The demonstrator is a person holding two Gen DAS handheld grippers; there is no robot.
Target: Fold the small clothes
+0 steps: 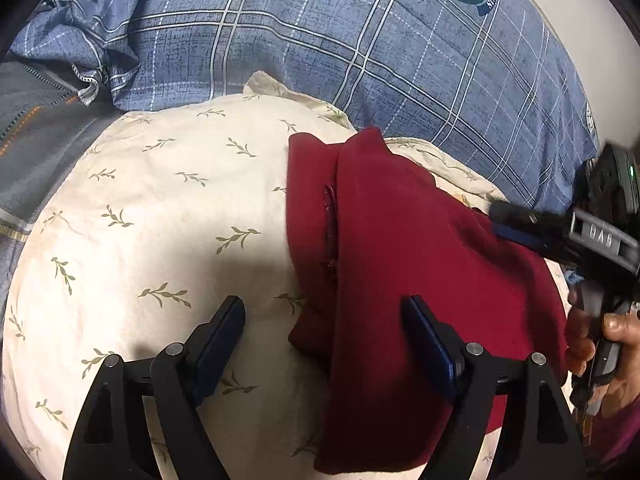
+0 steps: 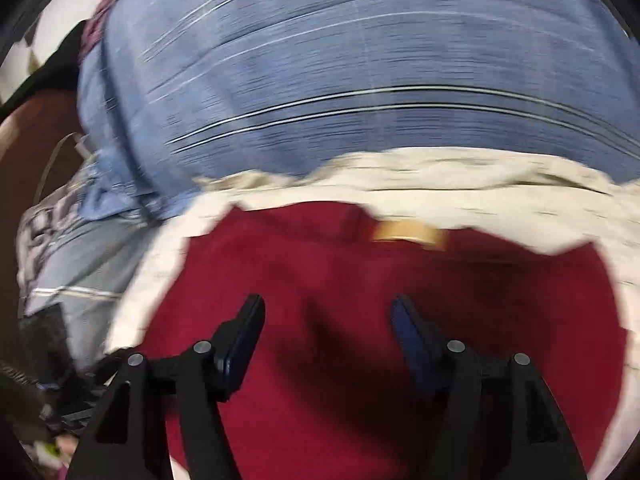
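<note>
A dark red garment (image 1: 400, 240) lies folded lengthwise on a cream pillow with a leaf print (image 1: 160, 220). My left gripper (image 1: 324, 312) hovers over the garment's left edge, jaws wide open, with nothing pinched. My right gripper (image 1: 508, 224) reaches in from the right over the garment's far side, held by a person's hand (image 1: 616, 332). In the blurred right wrist view the right gripper (image 2: 328, 308) stands open above the red garment (image 2: 360, 272), apart from the cloth. A tan label (image 2: 408, 234) shows at the garment's far edge.
Blue plaid bedding (image 1: 320, 40) lies beyond the pillow, bunched at the far left (image 1: 80, 40). The right wrist view shows the cream pillow (image 2: 480, 184) around the garment, the blue bedding (image 2: 320, 80) behind it and dark clutter at the lower left (image 2: 48, 400).
</note>
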